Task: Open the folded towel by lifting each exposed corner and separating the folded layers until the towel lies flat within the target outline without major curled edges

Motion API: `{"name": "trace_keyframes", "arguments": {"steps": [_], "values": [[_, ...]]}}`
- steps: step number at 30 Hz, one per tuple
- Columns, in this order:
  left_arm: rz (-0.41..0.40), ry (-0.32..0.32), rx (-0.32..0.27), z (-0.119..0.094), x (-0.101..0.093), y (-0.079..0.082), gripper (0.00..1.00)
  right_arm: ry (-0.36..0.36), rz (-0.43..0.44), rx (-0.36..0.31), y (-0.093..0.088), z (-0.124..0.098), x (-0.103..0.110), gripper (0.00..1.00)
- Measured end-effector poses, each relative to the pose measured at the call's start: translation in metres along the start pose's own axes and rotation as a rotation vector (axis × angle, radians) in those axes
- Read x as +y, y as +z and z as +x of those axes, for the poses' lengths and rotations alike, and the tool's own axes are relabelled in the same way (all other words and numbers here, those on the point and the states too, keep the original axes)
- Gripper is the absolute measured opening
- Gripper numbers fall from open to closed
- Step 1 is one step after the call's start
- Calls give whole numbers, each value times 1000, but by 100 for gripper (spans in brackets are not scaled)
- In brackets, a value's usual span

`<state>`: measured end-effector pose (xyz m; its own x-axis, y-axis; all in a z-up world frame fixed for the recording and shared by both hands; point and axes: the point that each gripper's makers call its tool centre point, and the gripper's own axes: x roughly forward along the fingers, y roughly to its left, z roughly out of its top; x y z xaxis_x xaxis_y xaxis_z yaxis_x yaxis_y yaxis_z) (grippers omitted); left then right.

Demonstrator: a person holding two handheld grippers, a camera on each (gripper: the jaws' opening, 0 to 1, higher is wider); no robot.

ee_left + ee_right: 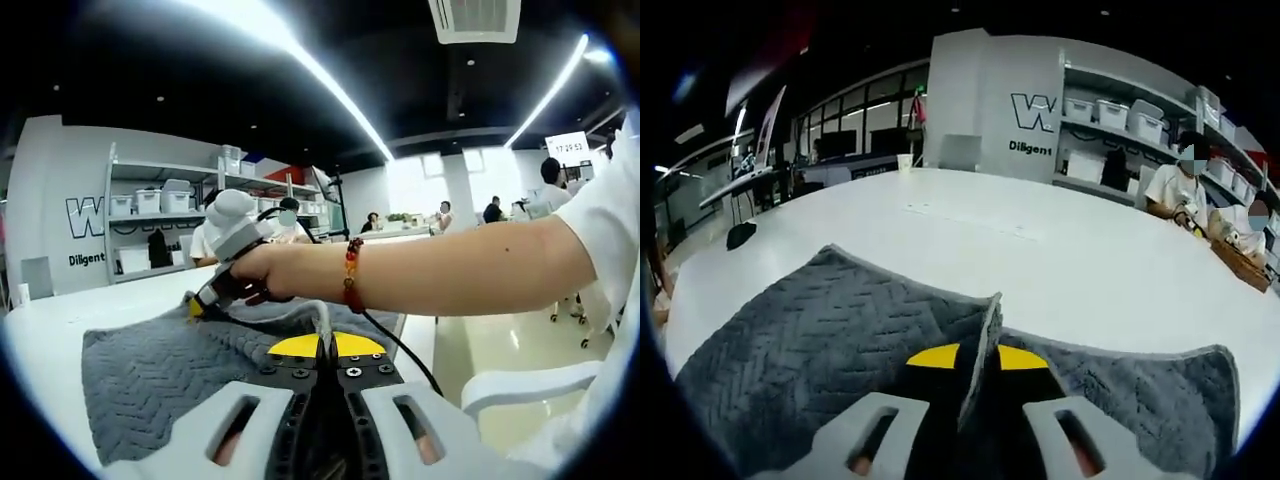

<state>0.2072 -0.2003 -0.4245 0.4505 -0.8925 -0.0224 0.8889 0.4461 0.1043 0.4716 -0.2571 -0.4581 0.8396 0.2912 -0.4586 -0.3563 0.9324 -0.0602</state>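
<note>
In the left gripper view a grey towel (pixel 150 370) with a herringbone weave lies on the white table (pixel 60 330), rumpled toward the middle. The left gripper (pixel 325 345) rises from the bottom with its jaws closed together over a thin edge of the towel. Beyond it the right gripper (pixel 205 300) (held in a hand (pixel 275 272) with a beaded bracelet (pixel 350 275) at the wrist) bears down on the far part of the cloth; whether those jaws are together cannot be told from here. Shelves with white bins (pixel 160 200) stand along the back wall.

In the right gripper view the towel (pixel 830 340) spreads across the table (pixel 1040 260), and the right gripper (pixel 978 355) is pinched on a raised fold of it that stands upright between the yellow-tipped jaws, with cloth lying to either side
</note>
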Motion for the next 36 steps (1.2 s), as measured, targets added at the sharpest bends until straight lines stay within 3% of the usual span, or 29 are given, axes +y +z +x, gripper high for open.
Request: {"name": "trace_keyframes", "arguments": {"steps": [9,22,36], "values": [[-3,-5,-8,-1,-4,2,0,7,59,-59,18,-1,-8,0],[-22,-8,-33,-10,3,11,0,22,99,-82,19,-7,0,0],[-49,-20,-68,-17,3,23,0,25,83,-87,26,-9,3,0]]}}
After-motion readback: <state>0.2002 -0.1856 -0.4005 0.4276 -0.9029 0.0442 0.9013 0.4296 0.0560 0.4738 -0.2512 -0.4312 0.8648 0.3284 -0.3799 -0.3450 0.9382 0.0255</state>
